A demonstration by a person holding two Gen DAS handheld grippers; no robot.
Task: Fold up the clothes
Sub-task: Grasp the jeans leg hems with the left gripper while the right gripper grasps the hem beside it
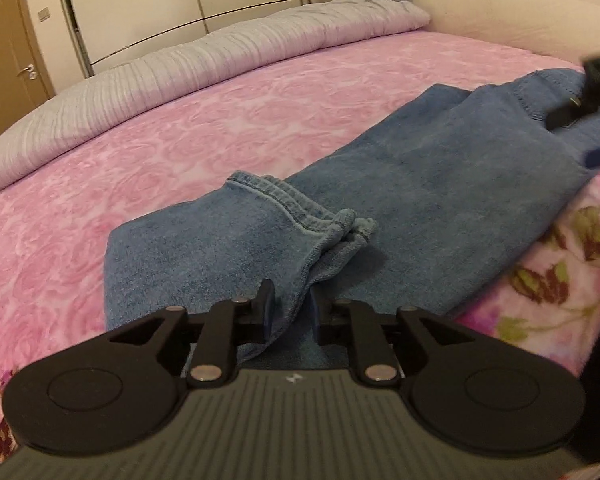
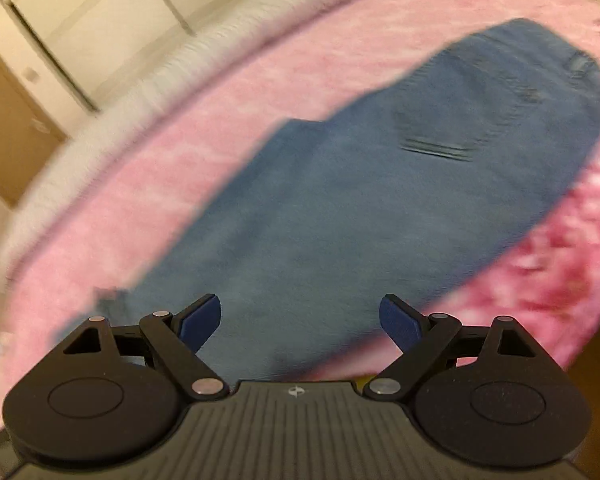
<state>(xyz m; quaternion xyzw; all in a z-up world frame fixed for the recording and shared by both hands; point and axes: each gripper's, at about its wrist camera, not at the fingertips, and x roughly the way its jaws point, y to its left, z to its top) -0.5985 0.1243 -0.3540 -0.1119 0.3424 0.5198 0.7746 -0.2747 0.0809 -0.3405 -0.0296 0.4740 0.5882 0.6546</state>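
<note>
A pair of blue jeans [image 1: 440,184] lies stretched along the pink rose-patterned bedspread [image 1: 139,152], close to the bed's near edge where the cover turns to a flowered print. One leg end has been brought back over the rest, so its stitched hem [image 1: 300,208] sits bunched on top of the denim about midway along. The left gripper [image 1: 289,312] is low over that folded-back leg with a ridge of the cloth running up between its narrowly parted jaws; whether the pads press on it I cannot tell. The right gripper [image 2: 300,322] hangs above the jeans with its blue-padded jaws spread wide and nothing between them. A grey ribbed duvet [image 1: 179,68] is rolled along the bed's far edge, a wardrobe [image 1: 159,4] behind it
</note>
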